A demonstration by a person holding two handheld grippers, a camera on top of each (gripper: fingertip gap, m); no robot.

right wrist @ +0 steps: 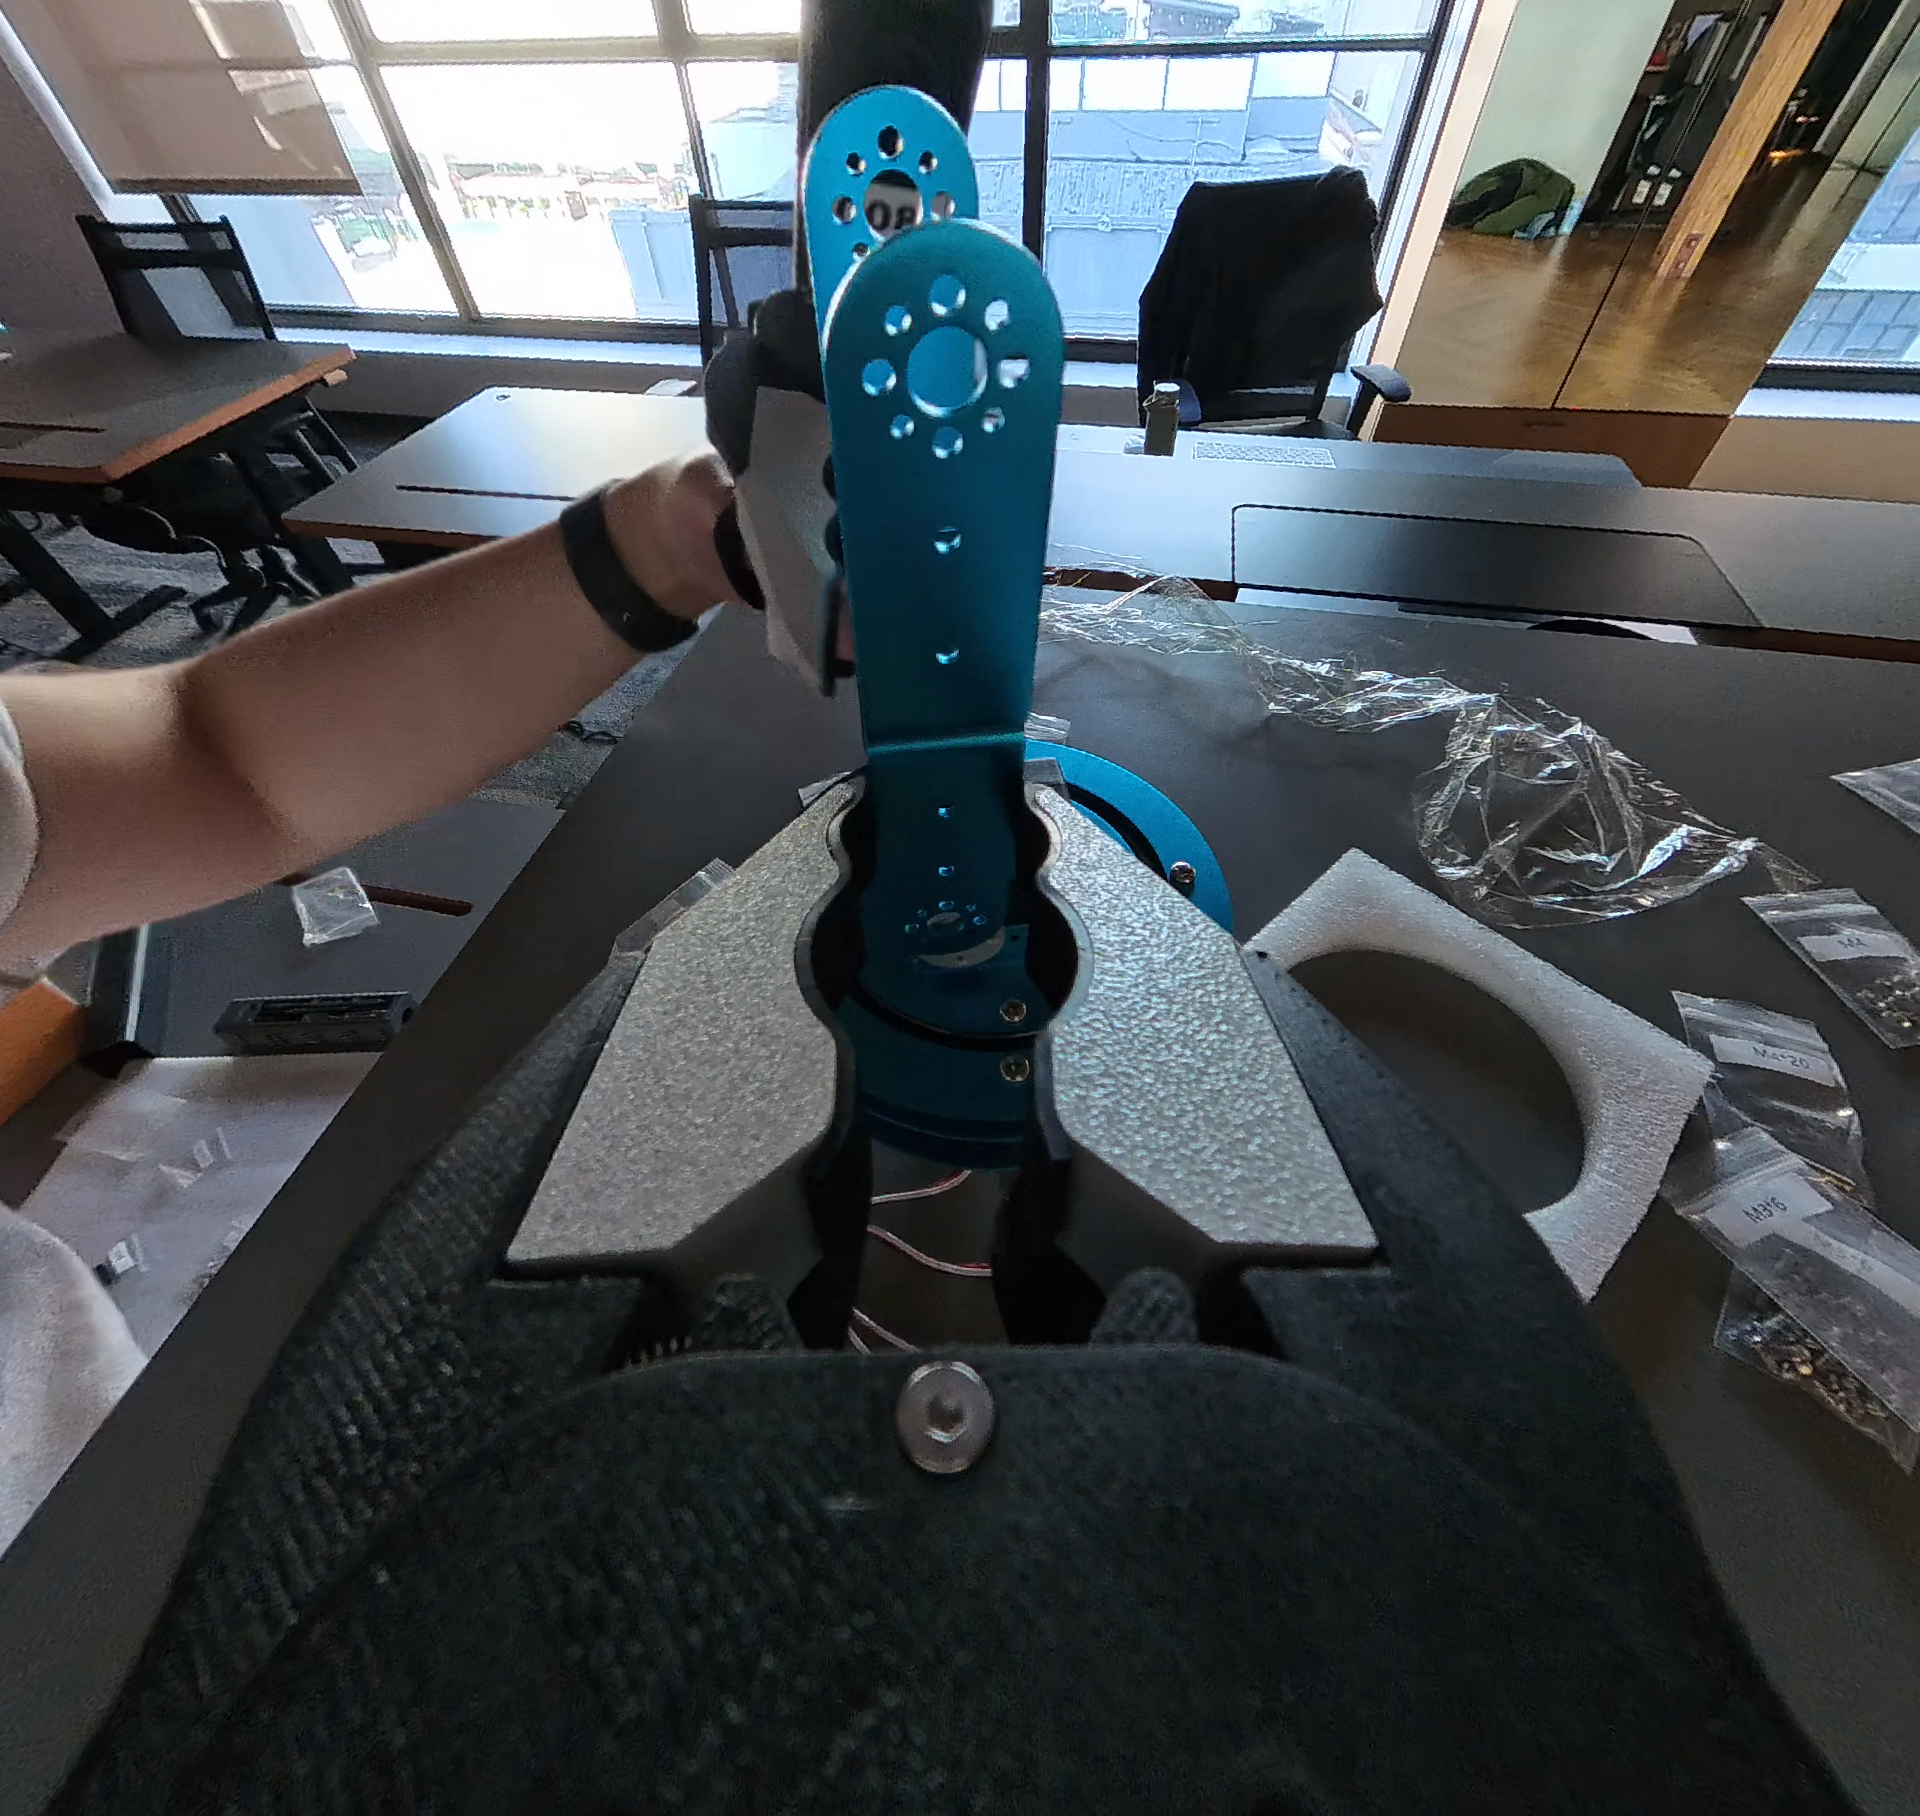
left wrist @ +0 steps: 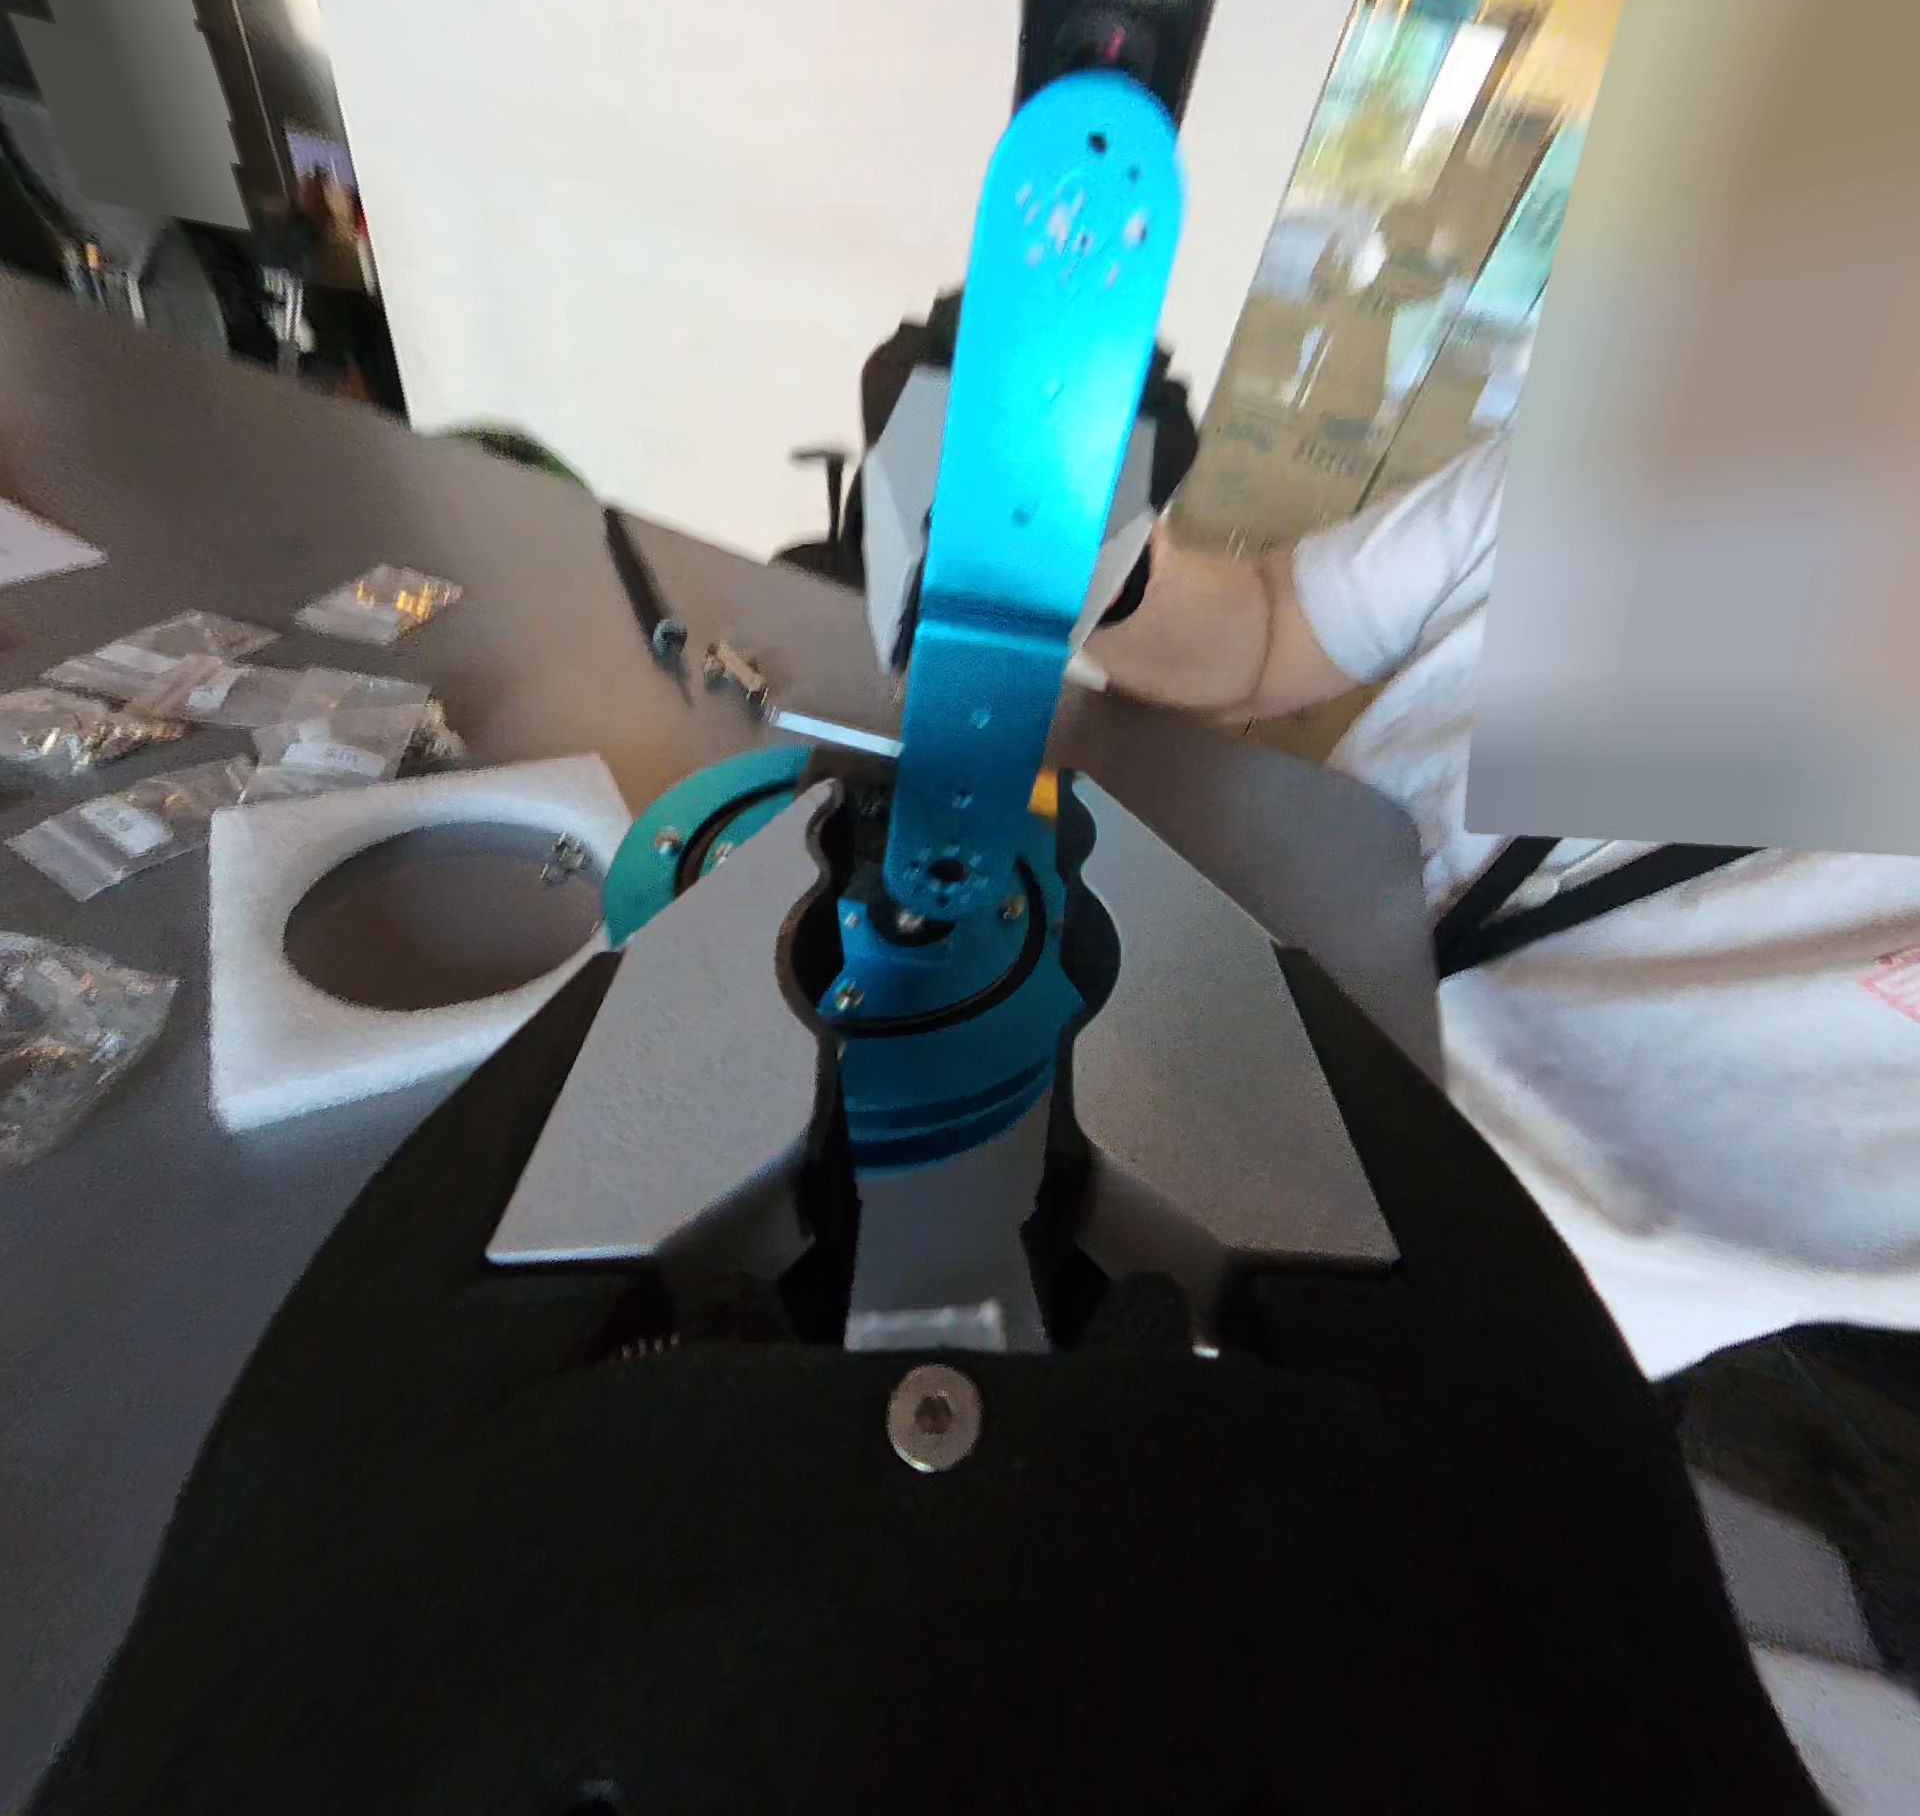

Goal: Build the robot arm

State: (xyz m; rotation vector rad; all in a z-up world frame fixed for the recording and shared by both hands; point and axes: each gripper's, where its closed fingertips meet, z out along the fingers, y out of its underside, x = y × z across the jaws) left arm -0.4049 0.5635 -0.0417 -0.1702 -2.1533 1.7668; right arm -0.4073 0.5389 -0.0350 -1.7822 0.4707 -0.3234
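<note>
Blue bracket (right wrist: 940, 561): standing upright on a blue round base (right wrist: 935, 1091), rising over the dark table (right wrist: 1558, 779).
Right gripper (right wrist: 940, 945): clamping its nearly closed jaws around the base.
Left gripper (left wrist: 940, 945): gripping the same base from the opposite side, jaws nearly together.
Foam block (right wrist: 1455, 1070): lying just beside the base, white with a round hole.
Small bags (right wrist: 1766, 1143): lying near the foam.

White foam block (right wrist: 1382, 945) with round cutout, crumpled clear wrap (right wrist: 1538, 790), small zip bags (left wrist: 208, 696); all on dark desk (right wrist: 1558, 1558).
</note>
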